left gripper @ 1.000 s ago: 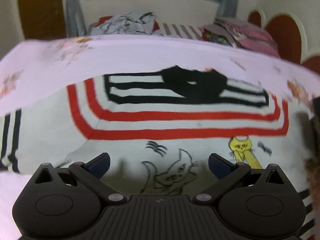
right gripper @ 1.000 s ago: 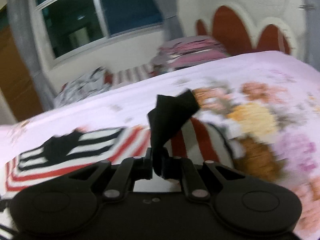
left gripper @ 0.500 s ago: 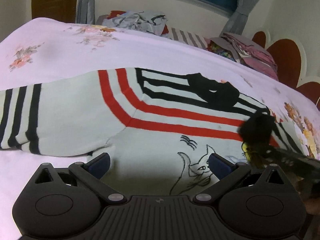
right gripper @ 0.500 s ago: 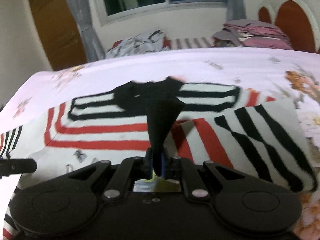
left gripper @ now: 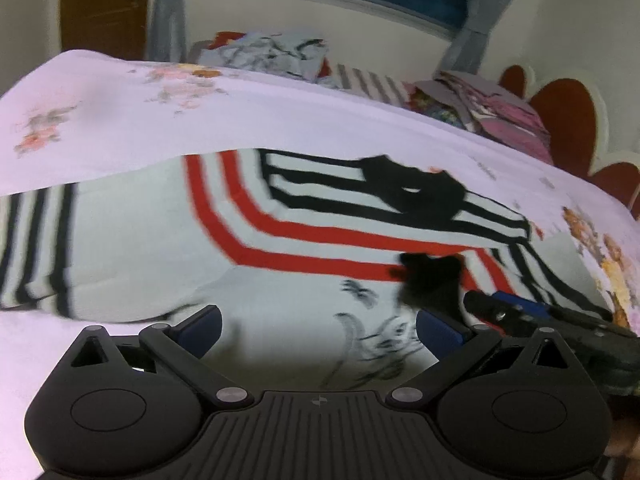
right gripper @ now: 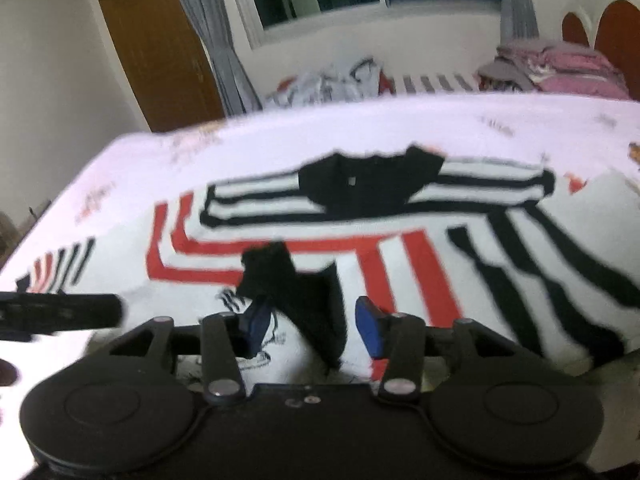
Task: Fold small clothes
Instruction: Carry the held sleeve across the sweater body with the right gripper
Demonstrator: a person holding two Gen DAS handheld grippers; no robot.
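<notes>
A white sweater with red and black stripes, a black collar and cat drawings lies flat on the pink bed; it also fills the right wrist view. Its right sleeve is folded across the chest, with the black cuff lying there. My right gripper is open around the cuff, no longer pinching it; it shows in the left wrist view beside the cuff. My left gripper is open and empty just above the sweater's front. The left sleeve lies spread out.
The pink floral bedsheet surrounds the sweater. Heaps of other clothes and folded pink items lie at the bed's far edge under the window. A brown door stands at the left.
My right gripper carried the black cuff across the chest, lowered it onto the sweater and opened. My left gripper stayed open over the sweater's front.
</notes>
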